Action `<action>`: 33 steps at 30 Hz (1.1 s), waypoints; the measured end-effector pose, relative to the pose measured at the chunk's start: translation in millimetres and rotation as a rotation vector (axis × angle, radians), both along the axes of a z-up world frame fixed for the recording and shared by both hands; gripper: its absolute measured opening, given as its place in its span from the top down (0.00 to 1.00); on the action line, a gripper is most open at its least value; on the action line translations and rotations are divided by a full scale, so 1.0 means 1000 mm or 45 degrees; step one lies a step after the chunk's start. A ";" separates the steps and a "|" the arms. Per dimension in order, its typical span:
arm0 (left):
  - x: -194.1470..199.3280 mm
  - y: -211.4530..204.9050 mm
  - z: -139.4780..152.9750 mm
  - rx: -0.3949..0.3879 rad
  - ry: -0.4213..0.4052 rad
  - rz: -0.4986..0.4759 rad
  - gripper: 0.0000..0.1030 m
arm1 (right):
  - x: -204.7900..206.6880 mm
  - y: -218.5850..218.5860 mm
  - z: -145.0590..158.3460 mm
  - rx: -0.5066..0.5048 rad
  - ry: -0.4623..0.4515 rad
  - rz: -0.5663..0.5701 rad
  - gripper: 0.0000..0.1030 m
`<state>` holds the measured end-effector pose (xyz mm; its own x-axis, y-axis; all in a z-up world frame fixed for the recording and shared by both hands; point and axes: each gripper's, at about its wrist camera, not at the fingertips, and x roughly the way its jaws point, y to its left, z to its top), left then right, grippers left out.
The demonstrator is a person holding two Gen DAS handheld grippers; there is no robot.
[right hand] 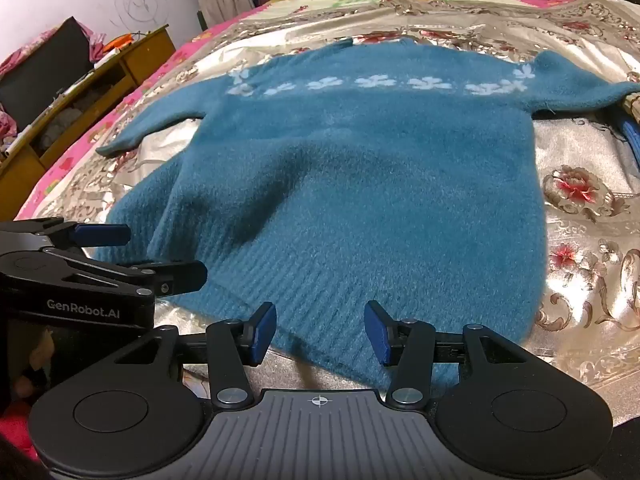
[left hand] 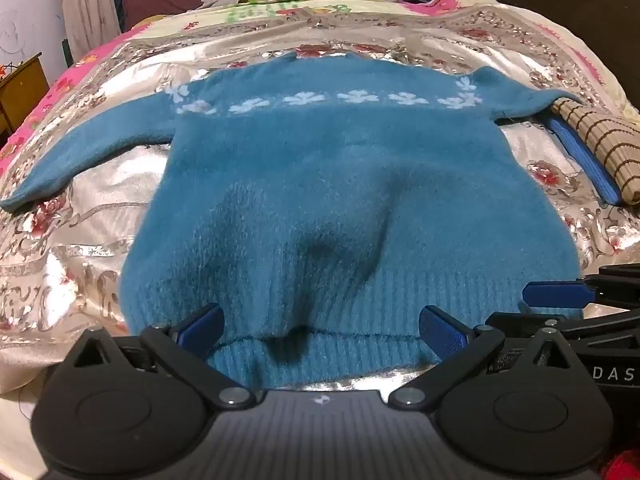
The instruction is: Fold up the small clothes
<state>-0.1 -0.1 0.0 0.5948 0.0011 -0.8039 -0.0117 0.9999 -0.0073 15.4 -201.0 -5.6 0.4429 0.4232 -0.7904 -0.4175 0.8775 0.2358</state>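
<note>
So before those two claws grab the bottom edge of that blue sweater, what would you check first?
1. Sweater spread out, both sleeves out to the sides: ok.
2. Left gripper jaws open, hem between them, pads not pressing: ok.
3. Right gripper jaws open over the hem: ok.
4. Hem flat: not ok, a dark pucker sits in the fabric just above the left gripper.
5. Far sleeve free: not ok, its end lies on a striped folded cloth.
6. Both layers of the hem lined up for the grab: cannot tell.
</note>
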 end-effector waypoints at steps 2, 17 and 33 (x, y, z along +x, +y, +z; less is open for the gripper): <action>0.000 0.000 0.000 -0.007 0.007 0.000 0.00 | 0.000 0.000 0.000 -0.001 0.001 0.000 0.53; 0.002 0.001 -0.011 0.000 0.056 -0.009 0.00 | -0.001 -0.001 -0.001 -0.023 0.012 -0.007 0.53; 0.003 0.002 -0.017 0.013 0.089 -0.019 0.00 | 0.004 0.000 -0.005 -0.092 0.042 -0.051 0.47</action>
